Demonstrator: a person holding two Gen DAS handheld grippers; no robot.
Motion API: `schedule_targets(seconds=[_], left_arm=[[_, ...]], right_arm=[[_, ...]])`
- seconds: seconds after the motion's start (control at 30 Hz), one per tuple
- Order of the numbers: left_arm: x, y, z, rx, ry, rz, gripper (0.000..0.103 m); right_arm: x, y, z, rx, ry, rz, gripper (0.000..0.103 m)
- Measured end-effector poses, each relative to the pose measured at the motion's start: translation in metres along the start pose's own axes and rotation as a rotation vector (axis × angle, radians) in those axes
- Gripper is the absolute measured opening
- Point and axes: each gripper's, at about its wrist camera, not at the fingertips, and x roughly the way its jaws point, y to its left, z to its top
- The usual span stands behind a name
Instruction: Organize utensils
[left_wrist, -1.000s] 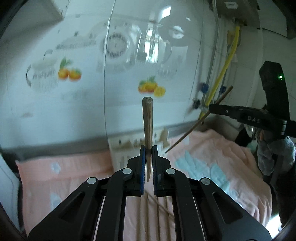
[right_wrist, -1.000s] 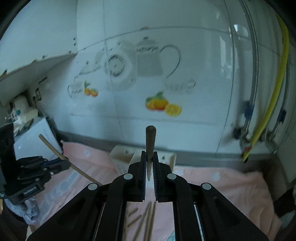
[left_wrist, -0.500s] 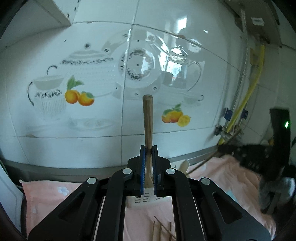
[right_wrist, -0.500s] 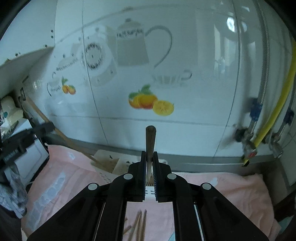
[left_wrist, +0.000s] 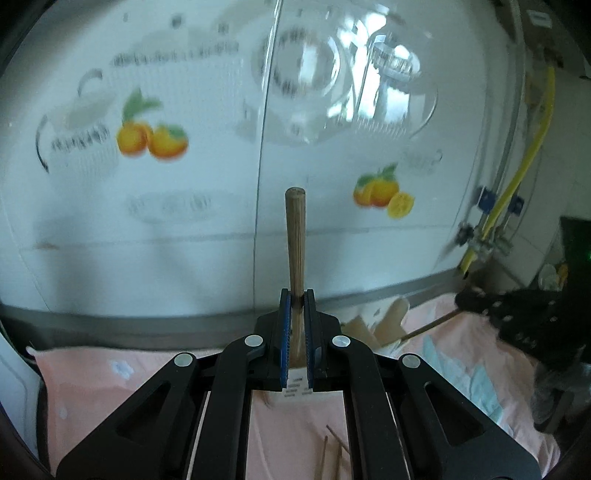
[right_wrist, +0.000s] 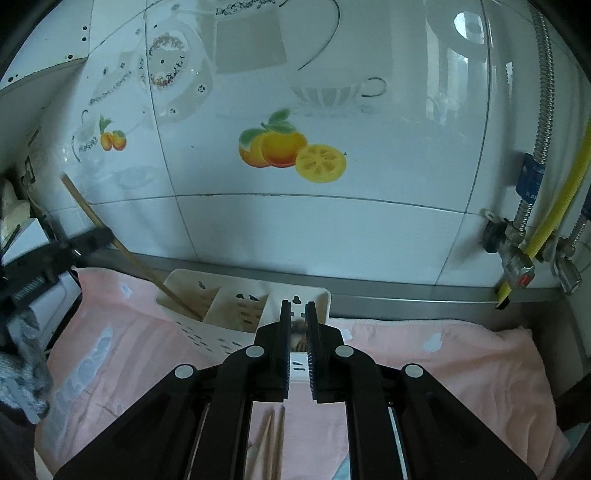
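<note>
My left gripper (left_wrist: 295, 295) is shut on a wooden chopstick (left_wrist: 295, 240) that stands upright between the pads. From the right wrist view this gripper (right_wrist: 94, 240) shows at the left, its chopstick (right_wrist: 122, 247) slanting down into the left compartment of the cream utensil holder (right_wrist: 229, 295). My right gripper (right_wrist: 295, 310) has its jaws slightly apart above the holder's right compartment, with a blurred chopstick end (right_wrist: 298, 326) between them, low down. The right gripper (left_wrist: 517, 314) shows dark and blurred at the right of the left wrist view. More chopsticks (right_wrist: 273, 439) lie on the pink cloth.
A pink cloth (right_wrist: 424, 369) covers the counter. The tiled wall (right_wrist: 295, 203) with fruit decals stands right behind the holder. Pipes and a yellow hose (right_wrist: 546, 214) run down at the right. A white box (right_wrist: 22, 236) sits at the far left.
Both grippers have moved to the holder. The left chopstick's tip has gone into the left compartment. The right chopstick has slid down between the right jaws, which have parted slightly.
</note>
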Motion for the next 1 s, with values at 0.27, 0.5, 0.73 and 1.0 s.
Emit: schedule_targets(seconds=[0.27,0.5,0.73,1.0], left_arm=[[0.006,0.007,-0.012,-0.031,0.021,-0.009,0.029],[-0.031,0.004,-0.025,0.009,-0.027,-0.009,0.033],[-0.063,0.003,-0.064,0.026,-0.025,-0.010,0.038],[-0.078,0.013,-0.129,-0.019,0.039,0.001,0.043]], right_arm=[[-0.030,0.001,-0.006,-0.009,-0.088,-0.026,0.026],[-0.068,0.020,-0.050,-0.017,-0.133,0.036,0.029],[-0.066,0.047,-0.125,-0.035,-0.048,0.089,0.029],[-0.049,0.067,-0.204,-0.002,0.057,0.107,0.029]])
